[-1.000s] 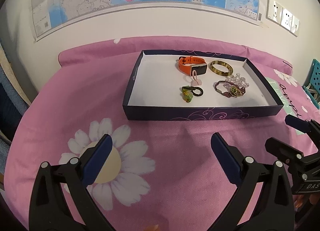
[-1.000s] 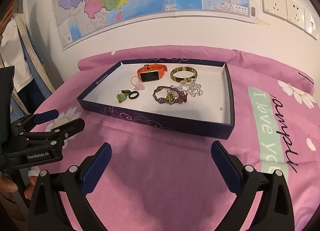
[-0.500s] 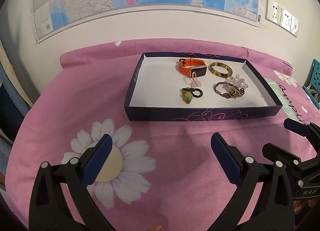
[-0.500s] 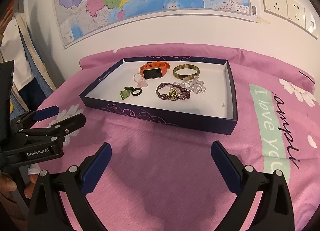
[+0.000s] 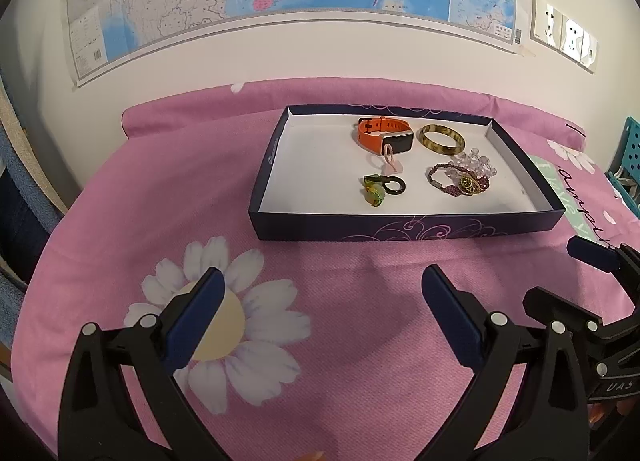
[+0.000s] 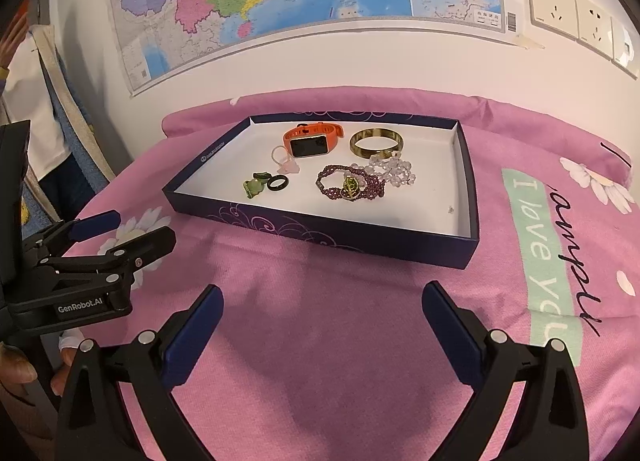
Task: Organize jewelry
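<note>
We hold the left gripper and the right gripper spread wide, grasping nothing, above the pink cloth in front of the dark blue tray. All jewelry lies inside the tray: the orange watch and the amber bangle at the rear, the pink ring just before the watch, the green charm touching the black ring, and the purple bead bracelet overlapping the clear beads.

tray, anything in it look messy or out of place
Mostly tidy. In the tray, the purple bead bracelet and the clear bead bracelet lie overlapped in one heap, and a small speck sits alone on the white floor. Nothing looks spilled or broken.
</note>
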Action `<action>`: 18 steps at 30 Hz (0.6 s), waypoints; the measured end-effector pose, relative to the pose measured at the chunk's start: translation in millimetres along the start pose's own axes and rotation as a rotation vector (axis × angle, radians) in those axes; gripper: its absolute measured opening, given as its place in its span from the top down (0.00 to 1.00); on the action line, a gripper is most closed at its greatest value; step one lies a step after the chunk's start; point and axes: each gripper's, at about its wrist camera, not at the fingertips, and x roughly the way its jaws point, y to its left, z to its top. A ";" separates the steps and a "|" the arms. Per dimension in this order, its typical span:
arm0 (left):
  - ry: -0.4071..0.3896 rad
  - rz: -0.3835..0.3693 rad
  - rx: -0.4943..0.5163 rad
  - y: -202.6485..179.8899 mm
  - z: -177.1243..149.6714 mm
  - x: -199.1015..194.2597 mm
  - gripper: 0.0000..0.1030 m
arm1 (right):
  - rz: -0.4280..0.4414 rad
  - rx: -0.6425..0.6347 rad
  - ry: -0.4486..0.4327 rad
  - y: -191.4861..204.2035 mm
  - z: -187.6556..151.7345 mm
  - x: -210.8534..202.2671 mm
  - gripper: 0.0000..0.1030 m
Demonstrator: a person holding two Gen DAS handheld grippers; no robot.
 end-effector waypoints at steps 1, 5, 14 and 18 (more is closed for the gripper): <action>0.000 -0.001 -0.001 0.0 0.2 0.2 0.06 | 0.000 0.001 0.000 0.5 0.0 -0.2 0.07; 0.002 -0.002 -0.002 0.5 0.0 0.6 0.06 | 0.000 0.002 0.000 0.4 0.2 -0.6 0.07; 0.001 -0.002 -0.005 1.7 -1.1 0.5 0.06 | -0.001 0.004 0.003 0.4 0.0 -0.7 0.07; 0.002 -0.003 -0.006 2.0 -1.4 0.6 0.06 | -0.001 0.006 0.003 -0.1 0.0 -0.8 0.07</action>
